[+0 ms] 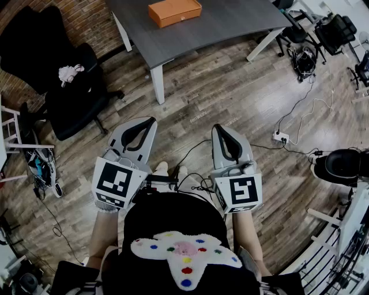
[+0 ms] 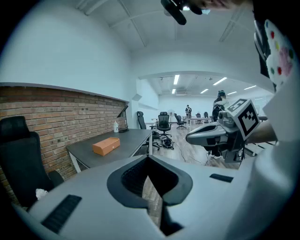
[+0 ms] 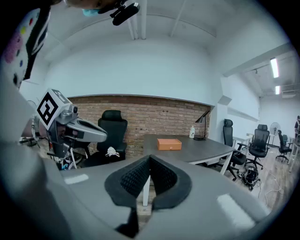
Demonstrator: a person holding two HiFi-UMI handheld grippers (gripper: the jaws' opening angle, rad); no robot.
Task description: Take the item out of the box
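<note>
Nearest: the person's dark top with a white patch of coloured dots (image 1: 184, 256), shoes (image 1: 161, 169) on the wood floor (image 1: 196, 98).

Left gripper (image 1: 151, 120) and right gripper (image 1: 218, 127) are side by side just ahead of the body. Both point forward and slightly down, over bare floor. Each has its marker cube at the near end.

Left gripper view: fingertips are together at the front (image 2: 149, 157). There is nothing between them, only floor showing through the slot behind the tips.
Right gripper view: same, tips meet (image 3: 150, 158) and nothing is held.

Mid-range: a black chair (image 1: 69, 92) at left with a small white-and-pink thing (image 1: 70, 72) on the seat. A white power strip (image 1: 281, 136) and cables lie on the floor at right.

Far: a grey table (image 1: 230, 23) on white legs, with a brick wall (image 1: 86, 23) at far left. The box (image 1: 174, 11) is orange and lies flat on the table's left half, top looks closed. It is well apart from both grippers, ahead of them and roughly centred between their lines.

Box long axis runs left-right, roughly parallel to the table's near edge, with the right end a bit farther. A long side faces the person. Nothing touches the box.

The right gripper view also shows a bottle (image 3: 192, 132) and a desk lamp (image 3: 205, 123) toward the table's far end, beyond the box.
</note>
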